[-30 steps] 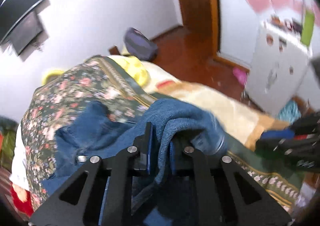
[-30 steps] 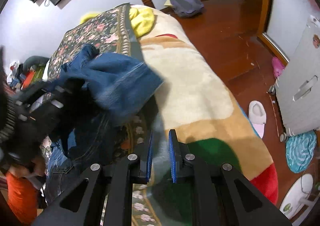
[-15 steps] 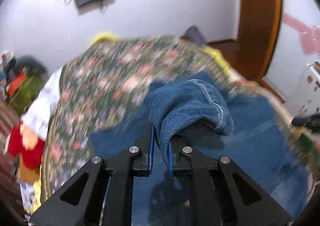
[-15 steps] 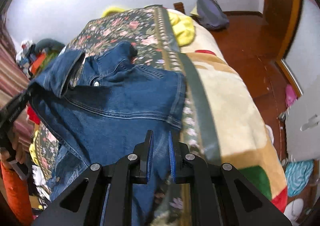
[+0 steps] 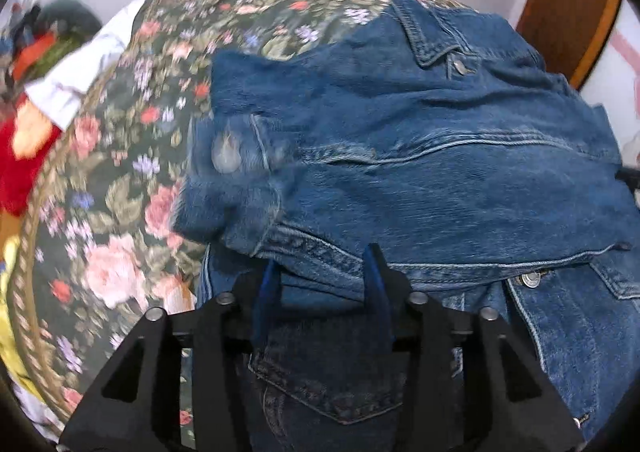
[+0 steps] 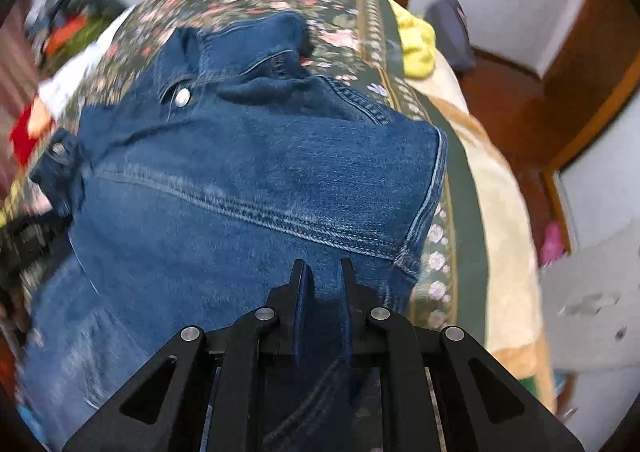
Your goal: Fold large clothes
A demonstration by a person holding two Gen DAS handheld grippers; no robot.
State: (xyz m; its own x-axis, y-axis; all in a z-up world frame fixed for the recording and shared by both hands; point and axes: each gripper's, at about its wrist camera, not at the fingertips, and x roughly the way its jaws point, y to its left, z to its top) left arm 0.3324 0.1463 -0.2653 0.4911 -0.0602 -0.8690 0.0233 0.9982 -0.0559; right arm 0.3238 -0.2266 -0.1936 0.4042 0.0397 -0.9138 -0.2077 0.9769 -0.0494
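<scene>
Left gripper (image 5: 322,276) jaws are opening — blue denim jacket (image 5: 420,156) fabric between them; right gripper (image 6: 323,276) pinched shut on the jacket's lower-centre fold.

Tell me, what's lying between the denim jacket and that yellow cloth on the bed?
In the right wrist view, only the floral bedspread with its striped border separates the denim jacket from the yellow cloth.

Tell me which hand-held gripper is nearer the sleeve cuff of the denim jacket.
Left. The left hand-held gripper, jaws opening, sits just below the sleeve cuff; the right hand-held gripper is over the denim jacket, farther off.
</scene>
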